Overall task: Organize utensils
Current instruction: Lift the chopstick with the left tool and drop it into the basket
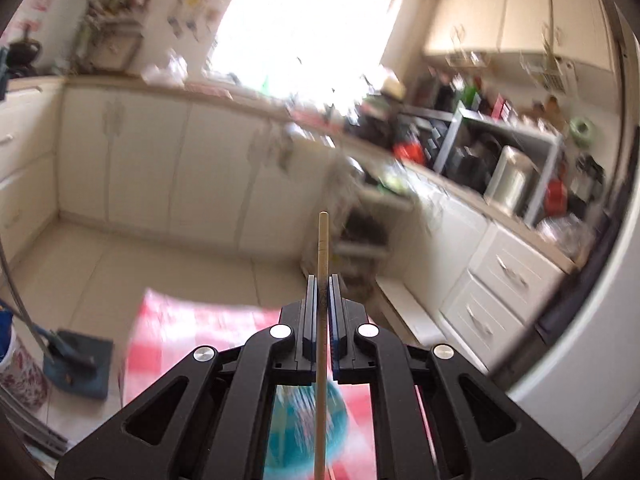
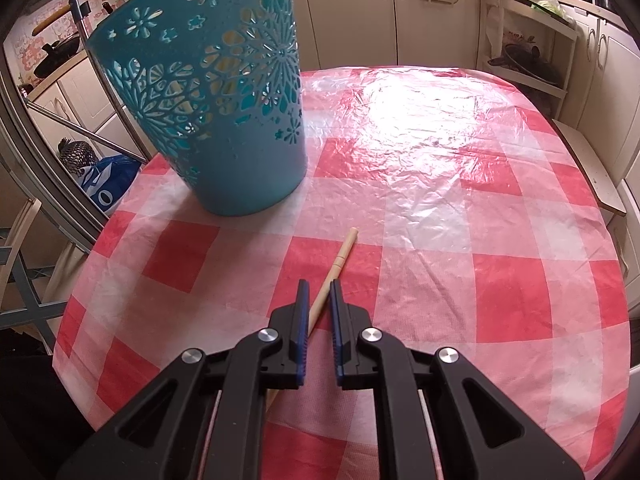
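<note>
My left gripper [image 1: 322,280] is shut on a wooden chopstick [image 1: 322,248] that stands upright between its pads, high above the table. Below it, blurred, is the teal cut-out basket [image 1: 308,420]. In the right wrist view the teal basket [image 2: 216,92] stands on the red-and-white checked tablecloth [image 2: 440,184] at the far left. A second wooden chopstick [image 2: 340,260] lies on the cloth. My right gripper [image 2: 319,286] is low over its near part, jaws slightly apart on either side of it, not clamped.
Cream kitchen cabinets [image 1: 160,160] and a cluttered counter with a metal rack [image 1: 500,160] ring the room. A mop [image 1: 76,356] lies on the floor to the left. A metal ladder frame [image 2: 100,92] and a blue bag [image 2: 108,184] stand behind the basket.
</note>
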A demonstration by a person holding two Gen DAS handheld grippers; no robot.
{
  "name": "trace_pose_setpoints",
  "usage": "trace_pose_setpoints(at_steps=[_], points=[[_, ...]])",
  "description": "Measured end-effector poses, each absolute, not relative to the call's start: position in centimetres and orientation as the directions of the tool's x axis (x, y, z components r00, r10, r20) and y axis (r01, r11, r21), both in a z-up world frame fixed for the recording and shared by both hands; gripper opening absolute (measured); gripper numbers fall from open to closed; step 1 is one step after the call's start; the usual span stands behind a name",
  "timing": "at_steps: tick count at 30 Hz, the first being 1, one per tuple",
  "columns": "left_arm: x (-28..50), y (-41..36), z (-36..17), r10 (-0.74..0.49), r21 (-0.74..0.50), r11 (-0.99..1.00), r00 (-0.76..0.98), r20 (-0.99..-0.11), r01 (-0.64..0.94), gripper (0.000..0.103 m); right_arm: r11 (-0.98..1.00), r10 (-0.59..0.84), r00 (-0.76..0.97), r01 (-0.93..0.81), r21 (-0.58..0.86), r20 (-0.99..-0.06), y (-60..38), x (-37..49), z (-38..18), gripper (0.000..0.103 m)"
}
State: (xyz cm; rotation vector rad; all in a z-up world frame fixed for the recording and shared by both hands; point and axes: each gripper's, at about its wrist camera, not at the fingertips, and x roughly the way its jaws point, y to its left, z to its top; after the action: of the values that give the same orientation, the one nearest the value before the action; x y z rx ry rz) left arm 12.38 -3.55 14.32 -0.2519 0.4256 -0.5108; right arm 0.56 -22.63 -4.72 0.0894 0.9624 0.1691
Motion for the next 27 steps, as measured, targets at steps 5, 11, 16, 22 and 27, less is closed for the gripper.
trace_pose_setpoints(at_steps=[5, 11, 16, 22, 27], points=[[16.1, -4.8, 12.7, -0.397, -0.288, 0.907, 0.852, -0.342, 0.307, 0.005, 0.984, 0.178, 0.562, -0.112, 0.139, -0.808, -22.7, 0.5, -4.7, 0.011], [17.1, -5.6, 9.7, -0.367, -0.262, 0.925, 0.822, -0.435, 0.274, 0.005, 0.985, 0.168, 0.561, -0.122, 0.12, -0.811, -22.2, 0.6, -4.7, 0.011], [14.9, -4.8, 7.9, -0.356, -0.252, 0.932, 0.797, -0.489, 0.262, 0.023, 0.984, 0.175, 0.556, -0.116, 0.132, -0.813, -22.1, 0.5, -4.8, 0.011], [9.9, -0.6, 6.1, -0.302, -0.287, 0.943, 0.797, -0.524, 0.169, 0.047, 0.987, 0.137, 0.574, -0.145, 0.064, -0.807, -21.3, 0.0, -4.8, 0.011], [7.8, 2.6, 3.9, -0.291, -0.343, 0.934, 0.776, -0.56, 0.102, 0.049, 0.98, 0.2, 0.571, -0.126, 0.155, -0.796, -22.3, -0.3, -4.6, 0.006]])
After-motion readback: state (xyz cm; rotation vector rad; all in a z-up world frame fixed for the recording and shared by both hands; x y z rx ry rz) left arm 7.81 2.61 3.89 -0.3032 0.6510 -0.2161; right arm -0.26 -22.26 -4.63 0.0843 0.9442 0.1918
